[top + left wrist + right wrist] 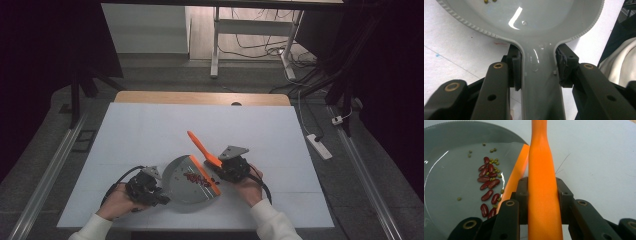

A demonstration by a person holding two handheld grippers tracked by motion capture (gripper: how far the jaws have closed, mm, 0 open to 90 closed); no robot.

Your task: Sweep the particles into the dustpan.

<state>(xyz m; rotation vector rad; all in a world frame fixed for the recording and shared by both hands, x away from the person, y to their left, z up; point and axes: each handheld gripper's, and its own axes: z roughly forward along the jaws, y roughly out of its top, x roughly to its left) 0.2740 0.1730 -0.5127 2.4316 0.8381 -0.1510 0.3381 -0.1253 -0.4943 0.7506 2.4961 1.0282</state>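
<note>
A grey dustpan [182, 182] lies near the table's front edge, with an orange strip [207, 176] along its open lip. Several red beans [487, 185] and small green ones sit inside it by that lip. My left gripper [150, 189] is shut on the dustpan's grey handle [540, 82], its pads [516, 67] pressing both sides. My right gripper [231, 167] is shut on the handle of an orange brush [543, 192], which slants up and away to the left [200, 146] just right of the pan.
The white table top [150, 130] stretches open beyond the pan, with a wooden strip [200, 98] at its far edge. A white power strip [320, 146] and cables lie on the floor to the right.
</note>
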